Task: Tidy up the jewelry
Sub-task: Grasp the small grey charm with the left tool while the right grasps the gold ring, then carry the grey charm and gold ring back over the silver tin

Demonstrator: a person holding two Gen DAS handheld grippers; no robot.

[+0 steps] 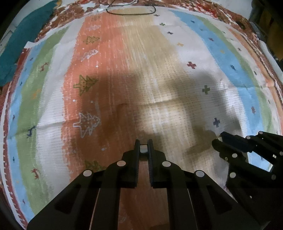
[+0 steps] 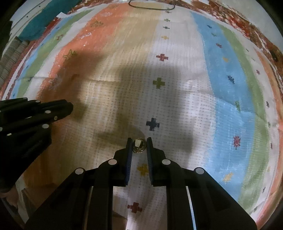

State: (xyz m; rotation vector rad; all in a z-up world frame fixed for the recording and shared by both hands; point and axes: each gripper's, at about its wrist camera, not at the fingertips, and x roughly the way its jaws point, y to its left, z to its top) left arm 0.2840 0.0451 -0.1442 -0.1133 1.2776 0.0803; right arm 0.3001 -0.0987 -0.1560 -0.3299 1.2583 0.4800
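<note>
In the left wrist view my left gripper [image 1: 143,143] is shut on a small silvery ring-like piece [image 1: 143,149] and holds it above the striped cloth [image 1: 109,85]. In the right wrist view my right gripper [image 2: 139,141] is shut on a small gold-coloured jewelry piece with a pale tag [image 2: 139,145], also above the cloth [image 2: 176,99]. The right gripper shows at the lower right of the left wrist view [image 1: 216,140]. The left gripper shows at the left edge of the right wrist view [image 2: 69,108].
A patterned cloth with orange, tan, white, blue and green stripes, trees and crosses covers the surface. A black cable loop [image 1: 130,12] lies at the far edge. A teal cloth [image 1: 23,40] lies at the far left. Gripper shadows fall on the cloth's middle.
</note>
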